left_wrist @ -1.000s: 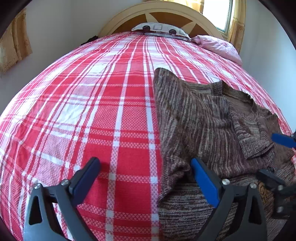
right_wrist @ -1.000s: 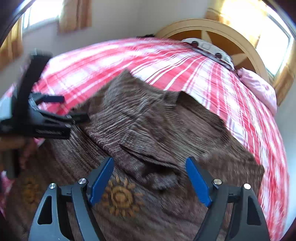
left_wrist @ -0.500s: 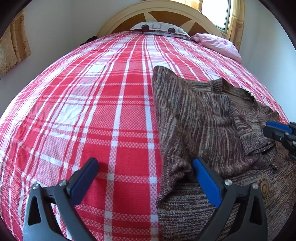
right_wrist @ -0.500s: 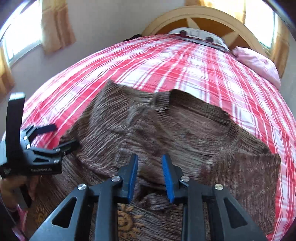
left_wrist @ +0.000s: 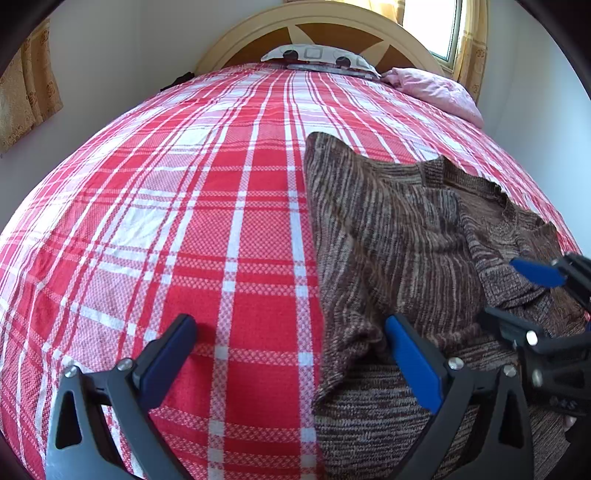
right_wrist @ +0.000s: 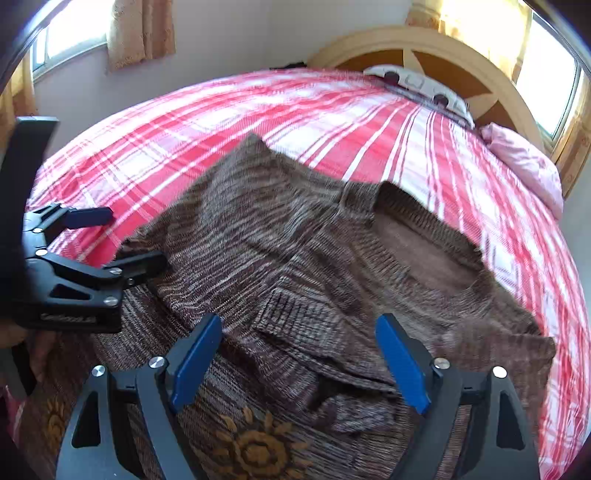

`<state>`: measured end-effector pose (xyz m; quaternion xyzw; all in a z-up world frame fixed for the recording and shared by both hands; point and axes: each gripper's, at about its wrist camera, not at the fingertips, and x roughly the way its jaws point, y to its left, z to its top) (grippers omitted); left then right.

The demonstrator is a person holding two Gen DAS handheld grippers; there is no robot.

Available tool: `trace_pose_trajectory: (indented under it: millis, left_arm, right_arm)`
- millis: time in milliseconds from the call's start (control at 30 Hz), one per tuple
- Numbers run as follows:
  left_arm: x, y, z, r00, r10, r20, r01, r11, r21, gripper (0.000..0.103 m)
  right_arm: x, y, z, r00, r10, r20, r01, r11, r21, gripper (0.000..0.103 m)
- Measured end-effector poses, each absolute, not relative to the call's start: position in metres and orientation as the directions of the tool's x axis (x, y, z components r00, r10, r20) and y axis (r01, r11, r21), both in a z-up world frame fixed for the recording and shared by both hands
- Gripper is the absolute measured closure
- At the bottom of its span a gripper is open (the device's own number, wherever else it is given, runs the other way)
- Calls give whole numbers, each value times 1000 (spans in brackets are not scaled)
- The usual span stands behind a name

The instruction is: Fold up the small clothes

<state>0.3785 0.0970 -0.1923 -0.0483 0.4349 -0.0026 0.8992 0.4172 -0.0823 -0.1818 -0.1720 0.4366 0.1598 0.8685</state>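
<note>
A brown striped knit sweater (left_wrist: 399, 236) lies on the red plaid bedspread (left_wrist: 184, 229), its left sleeve folded over the body. It also shows in the right wrist view (right_wrist: 295, 258), with an orange sun pattern (right_wrist: 255, 446) near the camera. My left gripper (left_wrist: 291, 350) is open and empty, low over the sweater's left edge. My right gripper (right_wrist: 299, 354) is open and empty, just above the folded sleeve cuff (right_wrist: 310, 325). Each gripper shows in the other's view: the right (left_wrist: 517, 291) and the left (right_wrist: 122, 240).
A wooden headboard (left_wrist: 325, 29) with a patterned pillow (left_wrist: 317, 55) and a pink pillow (left_wrist: 439, 92) stands at the far end. Walls and curtained windows (right_wrist: 140, 33) surround the bed. Bedspread stretches left of the sweater.
My right gripper shut half a second ago and has opened wide again, staying over the sleeve cuff. My left gripper has stayed open and barely moved.
</note>
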Motion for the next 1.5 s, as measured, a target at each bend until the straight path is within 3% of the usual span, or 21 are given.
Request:
trace_pose_trajectory:
  millis: [33,133,233,467,500,600,833,867,900,933,967,1033,1267,1433,1500]
  left_arm:
    - [378,98,-192,622,-47,-781,-38,995,-90,0]
    - [379,97,-192,620,-45,-783,-39,995,-88,0]
    - [378,97,-192,621,-44,-783,-39,996,-86,0]
    - [379,97,-193,621,-43,-782,-39,996,-86,0]
    - [379,97,-193,622,-43,-782,-39,996,-86,0]
    - [379,97,-193,622,-43,-782,-39,996,-85,0]
    - [378,98,-192,628,-57,-776,-38,994,-104,0]
    - [378,98,-192,630,-58,-775,-38,994,-104,0]
    - [378,98,-192,631,-57,-774,-37,994,-104,0]
    - [378,99,-192,632,-58,-773,-37,994,-105,0]
    - [378,99,-192,633,-61,-771,-37,993,-110,0]
    - [377,101,-191,636,-68,-769,-37,992,-119,0]
    - [376,101,-191,639,-74,-766,-40,991,-129,0]
    - [376,100,-192,634,-68,-771,-39,992,-120,0]
    - [377,99,-194,627,-62,-777,-36,993,-109,0]
  right_arm:
    - [418,-83,-182,570,129,-811,-424,892,-156,55]
    - [420,-98,-174,587,142,-797,-388,913,-123,81]
    - [428,-122,-159,616,137,-776,-319,944,-87,89]
    - [460,-180,-165,545,97,-833,-185,983,-7,89]
    - [462,-185,-170,541,64,-838,-162,986,-29,86]
    - [460,-199,-173,566,28,-824,-113,993,-44,26]
    - [413,-217,-162,544,344,-765,-179,939,295,27]
    - [410,-216,-165,535,352,-768,-185,936,300,28]
    - [406,-211,-168,524,347,-777,-196,938,287,40]
    - [404,-206,-173,516,337,-788,-209,941,265,60]
    - [403,-202,-176,513,324,-795,-214,945,248,67]
    - [403,-195,-182,509,304,-805,-218,951,220,94]
    - [376,-198,-145,578,378,-723,-270,925,268,97]
    - [386,-216,-180,548,225,-806,-161,973,162,97]
    - [388,-228,-197,515,268,-814,-143,963,227,97]
